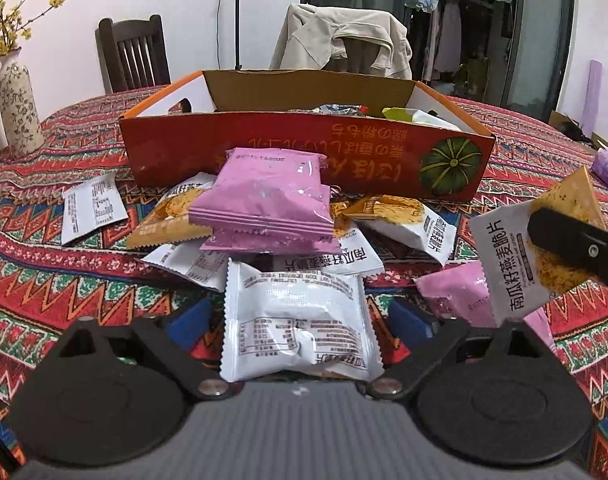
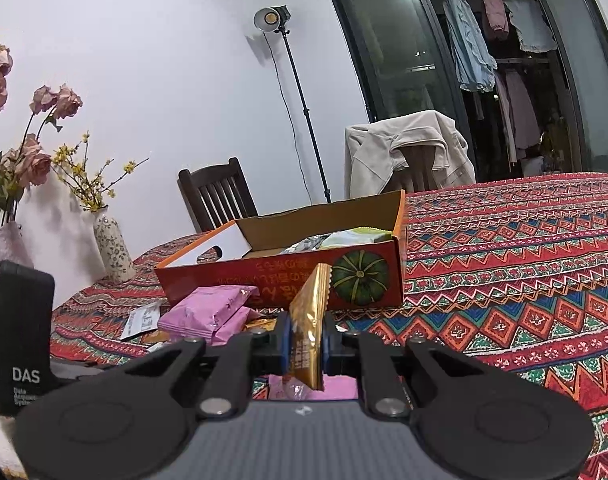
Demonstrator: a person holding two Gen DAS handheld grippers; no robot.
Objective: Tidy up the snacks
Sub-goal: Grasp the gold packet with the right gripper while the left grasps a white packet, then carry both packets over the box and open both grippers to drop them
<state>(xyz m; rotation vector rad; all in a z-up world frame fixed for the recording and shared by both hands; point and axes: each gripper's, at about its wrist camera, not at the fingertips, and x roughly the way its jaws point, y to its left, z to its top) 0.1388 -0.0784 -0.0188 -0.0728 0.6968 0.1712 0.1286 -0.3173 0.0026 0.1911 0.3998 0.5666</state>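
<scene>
Left wrist view: the left gripper (image 1: 300,316) stands wide, its blue pads flanking, not pressing, a white foil snack packet (image 1: 298,322) lying flat, long axis pointing toward the orange cardboard box (image 1: 304,152) just beyond the pile.

Right wrist view: the right gripper (image 2: 307,344) pinches a gold-and-white crisp packet (image 2: 309,328) edge-on, aimed at the box, which lies straight ahead.

patterned tablecloth (image 1: 64,280) under snack packets (image 1: 300,320), box (image 1: 304,156)
</scene>
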